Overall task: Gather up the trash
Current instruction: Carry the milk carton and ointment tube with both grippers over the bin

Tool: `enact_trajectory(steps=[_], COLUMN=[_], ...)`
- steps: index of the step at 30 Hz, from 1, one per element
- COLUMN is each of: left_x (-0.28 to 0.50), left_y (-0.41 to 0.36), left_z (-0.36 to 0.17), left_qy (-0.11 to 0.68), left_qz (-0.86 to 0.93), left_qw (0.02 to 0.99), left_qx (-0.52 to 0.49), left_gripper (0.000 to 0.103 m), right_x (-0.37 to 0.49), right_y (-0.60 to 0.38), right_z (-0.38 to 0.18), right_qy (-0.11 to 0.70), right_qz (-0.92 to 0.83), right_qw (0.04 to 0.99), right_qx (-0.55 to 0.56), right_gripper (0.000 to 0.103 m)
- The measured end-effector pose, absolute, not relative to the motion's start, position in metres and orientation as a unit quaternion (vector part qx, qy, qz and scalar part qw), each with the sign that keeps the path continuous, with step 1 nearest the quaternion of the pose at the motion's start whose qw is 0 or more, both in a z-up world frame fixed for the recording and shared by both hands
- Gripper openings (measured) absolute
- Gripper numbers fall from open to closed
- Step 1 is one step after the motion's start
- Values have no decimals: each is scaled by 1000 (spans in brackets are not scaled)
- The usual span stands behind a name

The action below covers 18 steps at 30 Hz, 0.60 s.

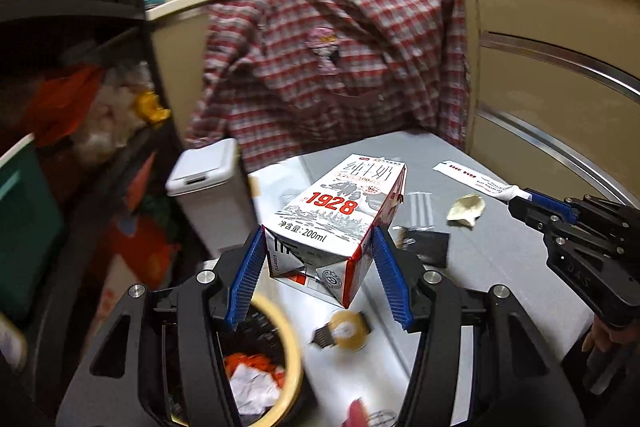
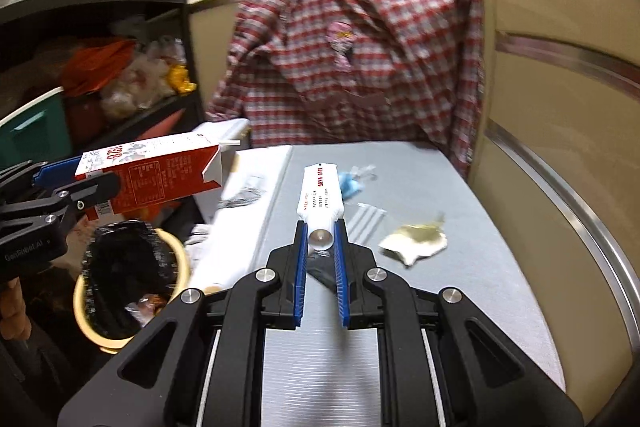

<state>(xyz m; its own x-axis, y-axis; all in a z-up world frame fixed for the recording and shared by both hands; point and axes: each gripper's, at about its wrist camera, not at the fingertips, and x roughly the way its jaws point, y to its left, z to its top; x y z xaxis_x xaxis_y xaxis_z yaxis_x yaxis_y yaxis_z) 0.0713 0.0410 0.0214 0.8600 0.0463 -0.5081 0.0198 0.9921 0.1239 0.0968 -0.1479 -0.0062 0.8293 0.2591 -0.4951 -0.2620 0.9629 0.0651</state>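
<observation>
While my left claw [image 1: 318,247] pointed out over the near edge of the grey table [image 1: 500,259], its blue ribbed pads were clamped on the two side walls of the white-and-red cardboard milk carton [image 1: 340,215]. From this wrist the carton's long axis ran straight away from me along the fingers, its folded bottom end nearest the lens. What the drop turned on lay below and slightly left of that grip: the round bin with the cream rim and black liner [image 1: 294,355], already holding crumpled white and orange scraps. I judged the carton sat forward of the bin's mouth, so the hand would need to come back and tip down before letting go. At the right edge I saw my other claw carrying its tube above the table.

From the right wrist, my right claw [image 2: 322,239] was closed narrowly on the capped neck of the white plastic tube with red print [image 2: 320,193], whose long axis also pointed dead ahead, lifted over the table. The bin [image 2: 176,251] lay well off to the lower left, beside the table's edge, with the left claw [image 2: 60,195] and its carton [image 2: 160,171] hanging above it. I judged the left hand much the nearer to the bin, so the carton should go first. A crumpled tan wrapper [image 2: 414,241] lay on the table, to the right of the tube.
</observation>
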Motion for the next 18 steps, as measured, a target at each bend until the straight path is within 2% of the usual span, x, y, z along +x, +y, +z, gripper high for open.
enact_trajectory(steps=[18], left_x=[17], left_y=[142], left_z=[24], left_qy=[261], left_qz=[100], left_qw=[960], left_qx=[8], left_gripper=[54], right_x=[66], right_y=[-36], right_z=[6], right_qy=[254], right_qz=[230], right_qw=[938], right_qx=[-46], right_gripper=[13])
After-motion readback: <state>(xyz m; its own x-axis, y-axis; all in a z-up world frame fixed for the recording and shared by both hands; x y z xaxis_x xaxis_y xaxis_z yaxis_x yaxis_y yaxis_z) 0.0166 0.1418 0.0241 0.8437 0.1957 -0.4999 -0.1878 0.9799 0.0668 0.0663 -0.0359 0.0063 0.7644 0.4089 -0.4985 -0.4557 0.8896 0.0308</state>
